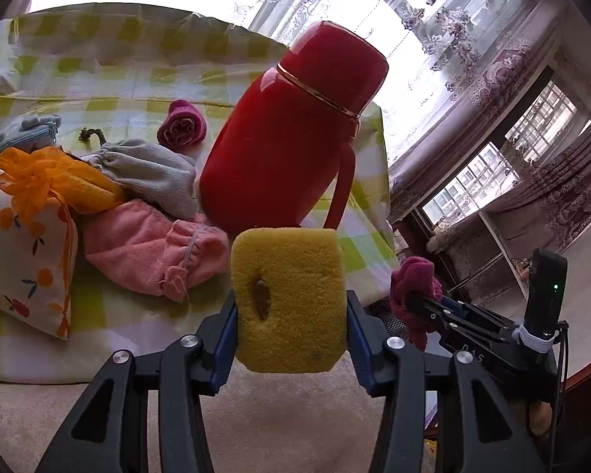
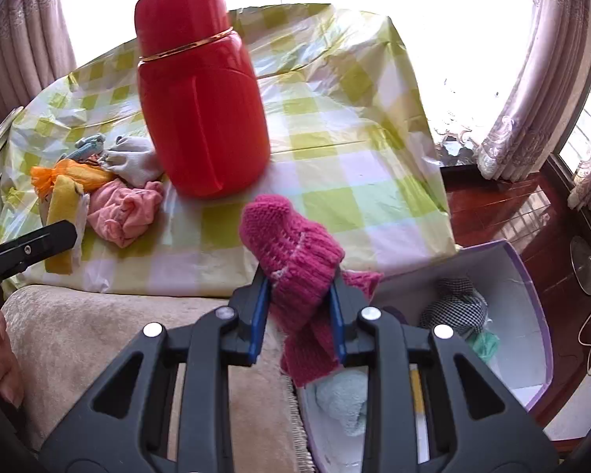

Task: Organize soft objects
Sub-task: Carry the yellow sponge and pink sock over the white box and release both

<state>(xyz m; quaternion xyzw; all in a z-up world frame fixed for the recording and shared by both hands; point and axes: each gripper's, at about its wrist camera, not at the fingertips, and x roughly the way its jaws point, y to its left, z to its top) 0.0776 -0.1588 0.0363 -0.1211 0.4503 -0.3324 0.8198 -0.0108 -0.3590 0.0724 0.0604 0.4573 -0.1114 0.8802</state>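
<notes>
My left gripper [image 1: 291, 315] is shut on a yellow sponge [image 1: 289, 299], held up above the near edge of the checked table [image 1: 110, 79]. In the right wrist view that sponge [image 2: 63, 213] shows at the left. My right gripper [image 2: 299, 315] is shut on a magenta knitted piece [image 2: 295, 252], hanging over the gap between the table and a white box with a purple rim [image 2: 528, 276]; the left wrist view shows it [image 1: 413, 287] at the right. On the table lie a pink cloth [image 1: 149, 248], a grey cloth [image 1: 149, 177], an orange mesh bag [image 1: 55, 181], a fruit-print pouch [image 1: 23, 260] and a rolled magenta cloth [image 1: 181, 124].
A tall red flask [image 2: 201, 110] stands on the table between the cloth pile and the free right half. The box holds a checked cloth [image 2: 453, 307] and pale green soft things [image 2: 342, 398]. A beige cushion [image 2: 98, 339] lies near me. Red wooden floor [image 2: 492, 205] is at the right.
</notes>
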